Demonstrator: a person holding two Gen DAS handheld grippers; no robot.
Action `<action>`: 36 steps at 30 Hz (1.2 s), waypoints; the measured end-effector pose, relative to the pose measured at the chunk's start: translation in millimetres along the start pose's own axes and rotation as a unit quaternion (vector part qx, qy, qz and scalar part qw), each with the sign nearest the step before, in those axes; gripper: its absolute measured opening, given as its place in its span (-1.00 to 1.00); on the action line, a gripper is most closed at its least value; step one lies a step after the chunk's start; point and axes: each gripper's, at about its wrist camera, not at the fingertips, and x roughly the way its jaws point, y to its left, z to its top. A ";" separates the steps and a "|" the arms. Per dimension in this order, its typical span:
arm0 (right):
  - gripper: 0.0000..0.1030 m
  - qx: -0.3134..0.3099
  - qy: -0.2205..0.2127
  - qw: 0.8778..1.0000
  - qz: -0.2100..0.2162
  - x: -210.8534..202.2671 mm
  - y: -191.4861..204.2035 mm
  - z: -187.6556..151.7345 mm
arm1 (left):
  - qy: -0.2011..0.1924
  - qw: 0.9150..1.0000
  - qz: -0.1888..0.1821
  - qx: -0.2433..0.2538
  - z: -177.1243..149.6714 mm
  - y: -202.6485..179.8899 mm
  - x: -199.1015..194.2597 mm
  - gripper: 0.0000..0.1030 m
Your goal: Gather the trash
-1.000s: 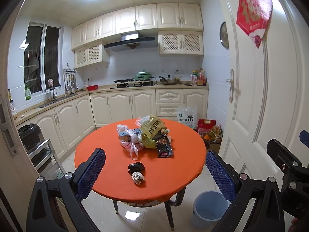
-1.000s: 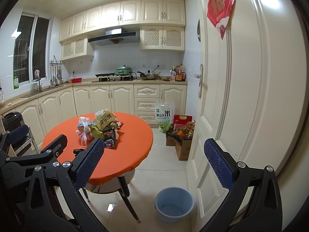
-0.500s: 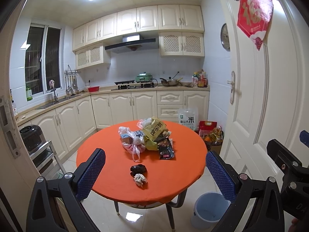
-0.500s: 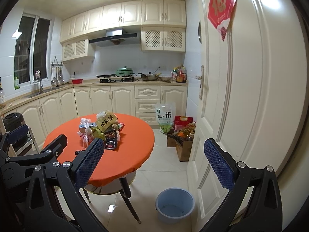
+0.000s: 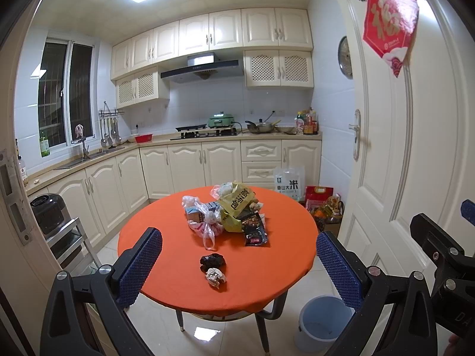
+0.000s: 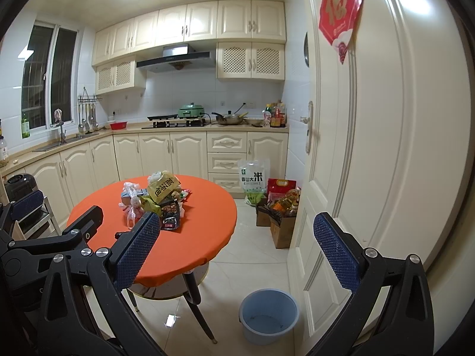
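A round orange table (image 5: 267,279) (image 6: 204,225) carries a pile of wrappers and bags (image 5: 231,210) (image 6: 160,192) near its middle. Closer to me lie a black crumpled lump (image 5: 212,261) and a white crumpled wad (image 5: 215,277). A pale blue bin (image 5: 322,323) (image 6: 268,314) stands on the floor at the table's right. My left gripper (image 5: 237,267) is open, well short of the table. My right gripper (image 6: 237,252) is open too, over the floor beside the table. Both hold nothing.
A white door (image 5: 386,163) (image 6: 371,148) stands close on the right. Boxes and bags of groceries (image 6: 279,207) sit on the floor by it. Cream cabinets (image 5: 184,172) run along the back and left. A metal rack with a black appliance (image 5: 49,213) is at left.
Both views have tilted upward a little, so the table and bin sit lower in the frames. The grippers' fingers keep the same spread.
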 end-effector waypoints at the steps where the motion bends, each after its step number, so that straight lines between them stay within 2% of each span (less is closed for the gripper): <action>1: 1.00 0.000 0.000 1.000 0.000 0.3 0.3 0.2 | 0.000 1.000 0.000 0.000 -0.1 -0.4 -0.2 0.99; 20: 1.00 0.005 0.007 1.000 -0.001 4.4 -3.2 -0.6 | 0.009 1.000 -0.001 0.003 -1.3 1.4 8.4 0.99; 31: 1.00 0.001 0.025 1.000 -0.001 33.0 4.0 -4.7 | 0.025 1.000 -0.007 0.003 -1.9 13.0 41.1 0.99; 36: 1.00 0.001 0.049 0.999 0.007 60.5 11.9 -12.3 | 0.060 0.998 -0.010 0.014 -6.6 28.9 78.9 0.99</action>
